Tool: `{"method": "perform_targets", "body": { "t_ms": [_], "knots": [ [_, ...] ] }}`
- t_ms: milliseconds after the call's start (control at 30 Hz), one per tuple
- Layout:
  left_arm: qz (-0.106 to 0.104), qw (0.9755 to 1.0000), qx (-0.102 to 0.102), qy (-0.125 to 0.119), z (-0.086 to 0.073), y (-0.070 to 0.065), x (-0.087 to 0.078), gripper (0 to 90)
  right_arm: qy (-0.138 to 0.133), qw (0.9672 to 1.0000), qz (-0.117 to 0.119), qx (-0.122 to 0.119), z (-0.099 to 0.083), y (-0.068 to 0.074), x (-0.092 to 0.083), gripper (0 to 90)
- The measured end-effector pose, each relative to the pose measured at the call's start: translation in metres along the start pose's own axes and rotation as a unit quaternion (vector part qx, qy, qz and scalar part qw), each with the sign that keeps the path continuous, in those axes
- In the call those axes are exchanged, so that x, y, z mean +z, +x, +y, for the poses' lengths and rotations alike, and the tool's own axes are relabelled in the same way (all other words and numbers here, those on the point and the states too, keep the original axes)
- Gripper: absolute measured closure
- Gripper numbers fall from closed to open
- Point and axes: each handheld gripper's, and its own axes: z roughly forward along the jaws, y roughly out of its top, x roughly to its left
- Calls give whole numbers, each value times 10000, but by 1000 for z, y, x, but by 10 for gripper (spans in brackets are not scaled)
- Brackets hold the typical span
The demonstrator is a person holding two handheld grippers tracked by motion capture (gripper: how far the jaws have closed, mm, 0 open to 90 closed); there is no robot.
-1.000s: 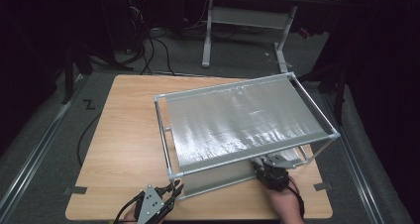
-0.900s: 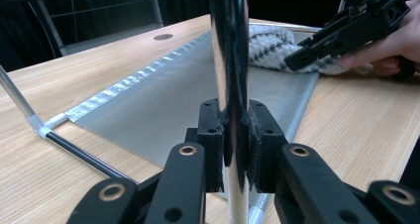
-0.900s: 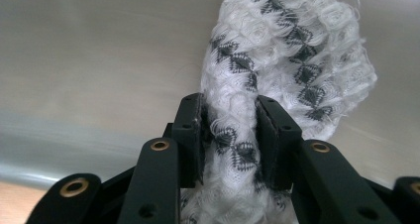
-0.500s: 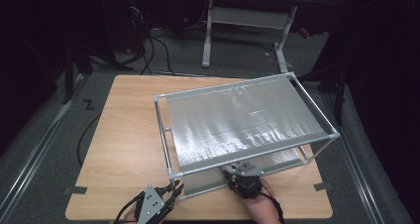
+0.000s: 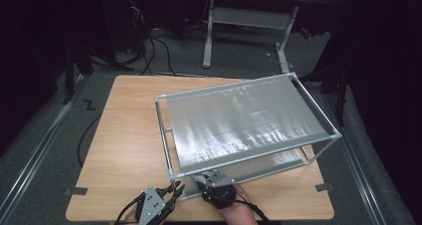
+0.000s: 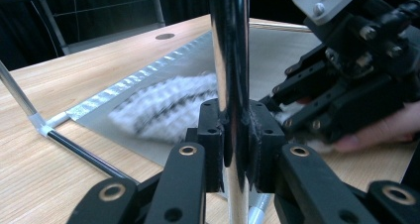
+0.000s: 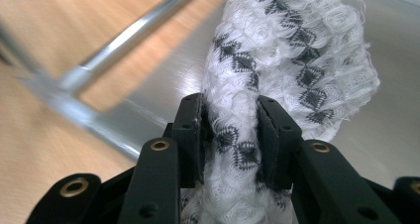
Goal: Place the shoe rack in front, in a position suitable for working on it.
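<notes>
Fingers (image 7: 194, 135) of the right gripper (image 7: 230, 135) clamp a white patterned cloth (image 7: 282, 60), its length running straight ahead; left gripper (image 6: 233, 135) grips the rack's upright post (image 6: 229, 50).

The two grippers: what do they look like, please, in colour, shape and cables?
Both are black. The left gripper carries a grey three-cornered plate and trails a black cable. The right gripper has a grey plate with screws. Their jaw links show brass-coloured rivets, and the fingers are flat black blocks.

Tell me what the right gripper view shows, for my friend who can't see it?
The right gripper squeezes a fluffy white cloth with black diamond patterns between its two black jaws. Under the cloth lies a shiny silver shelf, with a blurry metal bar and a wooden table beside it.
</notes>
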Motion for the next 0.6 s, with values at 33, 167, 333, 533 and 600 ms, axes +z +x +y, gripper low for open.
{"method": "perform_targets", "body": {
  "t_ms": [33,167,333,533,600],
  "knots": [
    [-3,10000,4,0,0,0,0,789,14,10000,33,-32,1,4,1,662],
    [9,10000,3,-1,0,0,0,789,-8,9997,214,-132,6,14,5,669],
    [3,10000,5,-9,0,0,0,789,-53,9990,377,-221,11,25,7,681],
    [2,10000,19,-1,0,0,0,788,-88,9987,398,-309,11,35,8,719],
    [1,10000,22,1,0,0,0,789,-105,9987,371,-329,11,34,8,733]
  ]
}}
